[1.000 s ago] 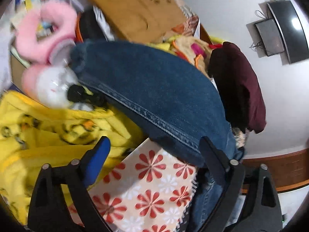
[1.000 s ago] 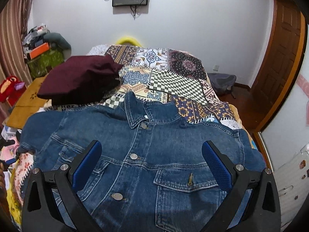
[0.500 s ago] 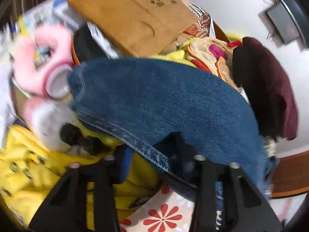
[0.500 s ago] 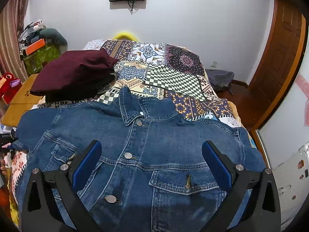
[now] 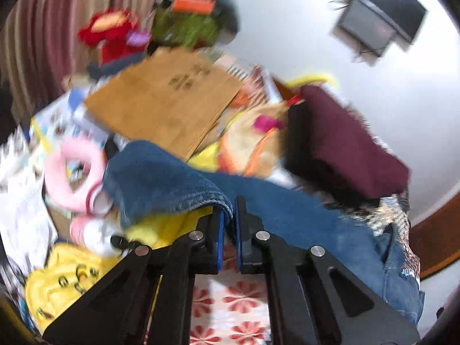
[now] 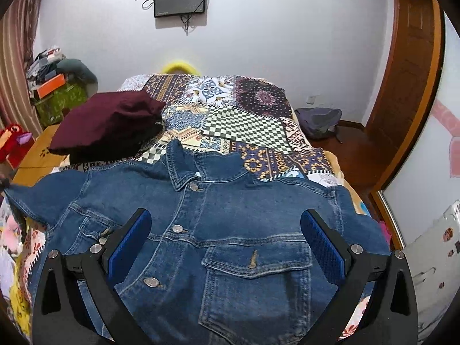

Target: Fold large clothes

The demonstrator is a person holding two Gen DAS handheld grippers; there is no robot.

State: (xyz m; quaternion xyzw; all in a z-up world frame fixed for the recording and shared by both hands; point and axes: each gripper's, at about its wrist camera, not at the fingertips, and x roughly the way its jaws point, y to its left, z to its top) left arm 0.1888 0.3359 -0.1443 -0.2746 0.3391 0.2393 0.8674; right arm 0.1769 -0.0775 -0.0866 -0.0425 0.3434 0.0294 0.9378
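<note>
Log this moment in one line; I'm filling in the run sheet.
left gripper: shut on denim jacket sleeve | right gripper: open above jacket front | fold: not yet made

I'm working in a home bedroom: a bed [image 6: 230,120] under a patchwork quilt, a wall-mounted TV [image 6: 180,0], striped curtains [image 5: 57,28], a wooden door [image 6: 408,72], and heaped plush toys [image 5: 112,34]

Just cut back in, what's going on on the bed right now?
A blue denim jacket lies front-up and buttoned on the patchwork bedspread. The left gripper is shut on the edge of the jacket's sleeve, at the cluttered side of the bed. The right gripper hangs open above the jacket's chest, gripping nothing. A folded maroon garment sits beyond the jacket.
</note>
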